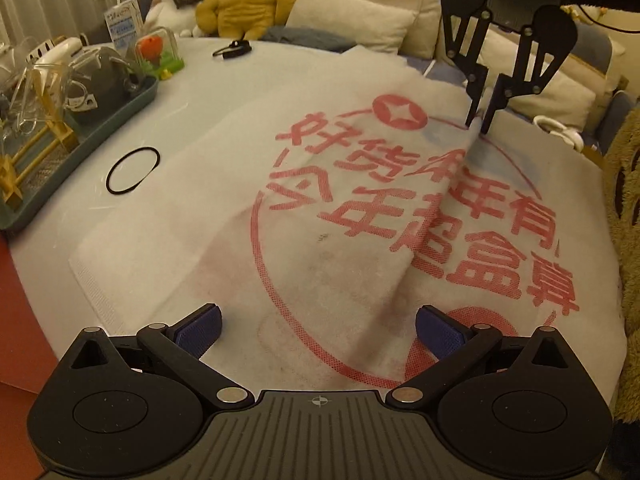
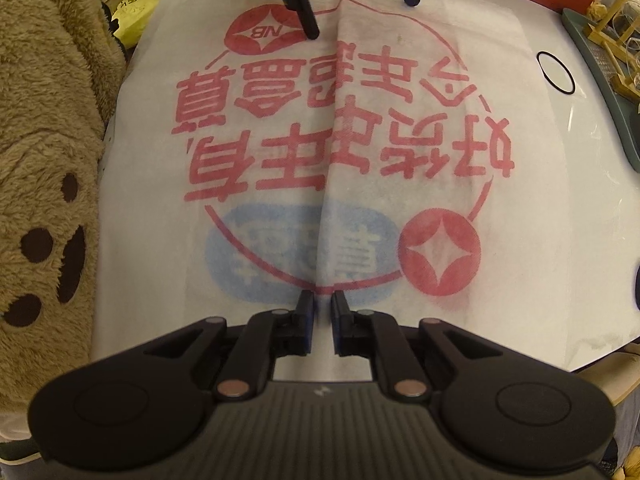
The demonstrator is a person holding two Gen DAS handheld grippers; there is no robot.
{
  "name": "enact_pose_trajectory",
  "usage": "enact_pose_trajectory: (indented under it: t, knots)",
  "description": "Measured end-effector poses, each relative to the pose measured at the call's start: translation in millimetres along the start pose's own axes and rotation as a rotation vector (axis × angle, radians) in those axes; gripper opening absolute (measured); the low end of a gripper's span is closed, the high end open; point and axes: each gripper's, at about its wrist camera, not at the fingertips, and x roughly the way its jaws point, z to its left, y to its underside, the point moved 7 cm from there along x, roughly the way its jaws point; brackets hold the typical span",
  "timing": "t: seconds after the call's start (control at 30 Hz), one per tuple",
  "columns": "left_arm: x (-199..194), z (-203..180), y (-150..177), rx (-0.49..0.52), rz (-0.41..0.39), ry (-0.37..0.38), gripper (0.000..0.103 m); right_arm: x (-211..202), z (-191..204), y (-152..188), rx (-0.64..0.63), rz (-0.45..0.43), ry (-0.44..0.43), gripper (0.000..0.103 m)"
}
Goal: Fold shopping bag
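Note:
A white non-woven shopping bag (image 1: pixel 360 208) with red characters and a blue patch lies spread on the white table; it also fills the right wrist view (image 2: pixel 320 152). A raised crease runs down its middle. My right gripper (image 1: pixel 478 120) is pinched on the far end of that crease and lifts it slightly; in its own view (image 2: pixel 323 312) the jaws are nearly closed around the ridge. My left gripper (image 1: pixel 318 330) is open just above the bag's near edge, and it shows at the top of the right wrist view (image 2: pixel 362 16).
A dark green tray (image 1: pixel 80 128) with glassware and a wooden rack stands at the left. A black rubber band (image 1: pixel 134 170) lies on the table beside the bag. A brown plush blanket (image 2: pixel 44 168) sits along the bag's side. A sofa with cushions and a plush toy (image 1: pixel 244 0) lies beyond.

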Motion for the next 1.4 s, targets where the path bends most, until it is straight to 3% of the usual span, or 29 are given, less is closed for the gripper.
enact_pose_trajectory:
  t: [0.3, 0.37, 0.43, 0.47, 0.5, 0.57, 0.67, 0.73, 0.83, 0.93, 1.0, 1.07, 1.13, 1.2, 1.4]
  knots:
    - [-5, -12, 5, 0.125, 0.014, 0.074, 0.103, 1, -4, 3, -0.006, 0.002, -0.008, 0.009]
    - [-8, -15, 4, 0.139, 0.015, 0.083, 0.096, 1, -4, 4, -0.01, 0.002, -0.005, 0.009]
    - [-14, -22, 1, 0.18, 0.018, 0.108, 0.072, 1, -5, 4, -0.003, 0.001, -0.006, 0.009]
    - [-16, -26, -2, 0.205, 0.024, 0.122, 0.064, 0, -6, 4, 0.009, -0.001, -0.008, 0.013]
    - [-18, -29, -3, 0.21, 0.036, 0.124, 0.049, 0, -6, 4, 0.024, -0.003, -0.011, 0.02]
    - [-20, -33, -5, 0.208, 0.057, 0.123, 0.043, -1, -9, 4, 0.034, 0.008, 0.015, 0.032]
    - [-21, -31, -7, 0.201, 0.065, 0.103, 0.035, -4, -9, 0, 0.021, -0.002, 0.051, 0.031]
    - [-22, -30, -9, 0.206, 0.067, 0.069, 0.009, -9, -8, -6, 0.022, -0.035, 0.066, 0.032]
    - [-22, -33, -9, 0.209, 0.063, 0.042, 0.006, -14, -9, -19, 0.079, -0.101, 0.063, 0.051]
    - [-23, -37, -9, 0.231, 0.059, 0.015, 0.006, -5, -4, -30, 0.042, -0.098, 0.085, 0.055]
    - [-23, -40, -9, 0.25, 0.057, -0.008, 0.006, -1, -9, -32, 0.02, -0.121, 0.168, 0.052]
    - [-25, -42, -8, 0.244, 0.058, -0.033, 0.006, -1, -13, -32, 0.06, -0.128, 0.152, 0.051]
    - [-26, -44, -7, 0.216, 0.05, -0.066, 0.006, -2, -14, -30, 0.1, -0.128, 0.113, 0.036]
    - [-28, -49, -4, 0.178, 0.033, -0.079, 0.006, -3, -10, -27, 0.099, -0.124, 0.086, 0.005]
    - [-35, -66, 0, 0.152, 0.02, -0.151, 0.006, -11, 9, -23, 0.054, -0.139, 0.11, 0.0]
